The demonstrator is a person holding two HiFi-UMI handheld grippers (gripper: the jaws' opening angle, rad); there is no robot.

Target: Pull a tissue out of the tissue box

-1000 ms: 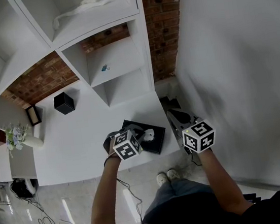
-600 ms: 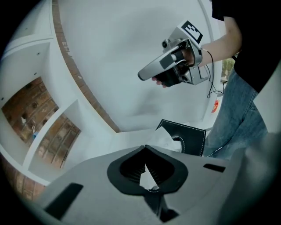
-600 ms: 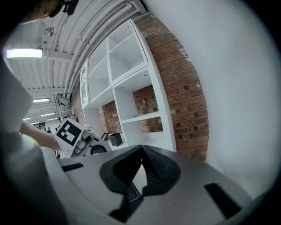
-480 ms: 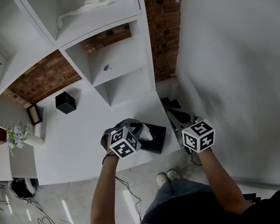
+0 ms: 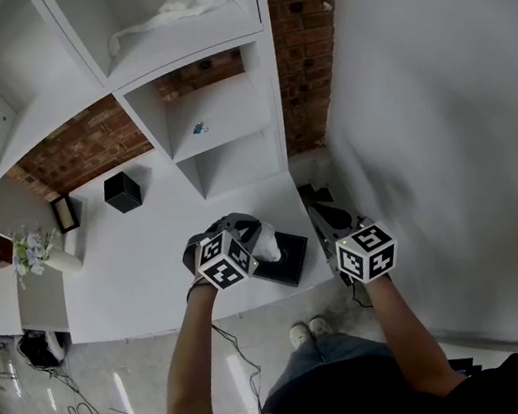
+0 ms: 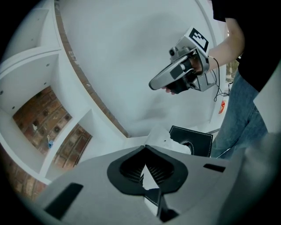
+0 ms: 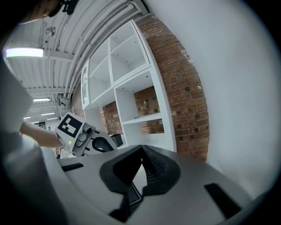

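Note:
The black tissue box with white stitching lies near the front edge of the white table; it also shows in the left gripper view, box. A white tissue stands up out of its opening. My left gripper is above the box and shut on the tissue, white paper showing between its pads. My right gripper hovers to the right of the box with its jaws shut and nothing in them. From the left gripper view it hangs in the air, right gripper.
White shelving with a brick back wall stands behind the table. A small black cube, a picture frame and a flower vase sit at the table's left. A white wall is close on the right. Cables lie on the floor.
My left gripper has risen and moved slightly right, drawing the tissue higher out of the box. The right gripper has stayed still.

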